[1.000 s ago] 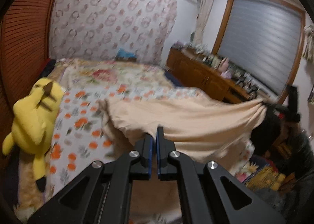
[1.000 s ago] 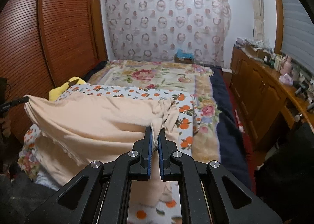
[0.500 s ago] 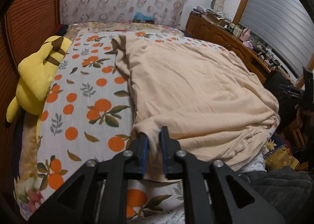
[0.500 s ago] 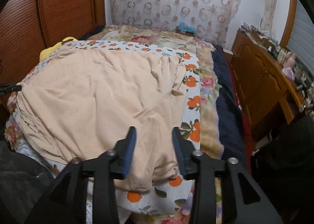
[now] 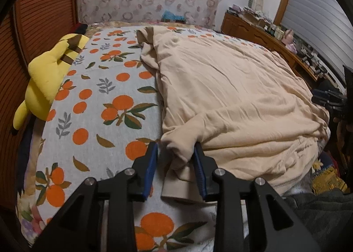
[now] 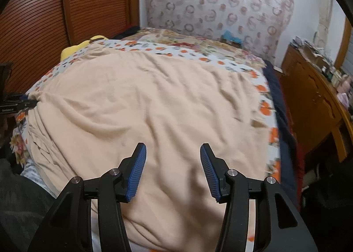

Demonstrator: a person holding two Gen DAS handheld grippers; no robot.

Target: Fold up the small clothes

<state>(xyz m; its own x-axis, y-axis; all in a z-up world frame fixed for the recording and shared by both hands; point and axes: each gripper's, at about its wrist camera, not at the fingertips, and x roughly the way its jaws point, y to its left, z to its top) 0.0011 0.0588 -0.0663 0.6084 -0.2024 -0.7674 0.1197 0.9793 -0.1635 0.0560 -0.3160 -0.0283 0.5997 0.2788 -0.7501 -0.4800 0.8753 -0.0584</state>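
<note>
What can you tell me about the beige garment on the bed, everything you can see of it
The beige garment is a soft, knit-looking top, peach-beige and plain, spread mostly flat and wrinkled over the orange-print sheet. One sleeve lies bunched along its far left edge; a ribbed cuff hangs at the near corner. That corner sits between the fingers of the open left claw, whose right finger touches it. The right claw, also open, hovers above the cloth. Its near edge drapes over the bedside.

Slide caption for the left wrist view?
Open left gripper straddles a bunched corner of the beige garment on the orange-print bedspread.
</note>
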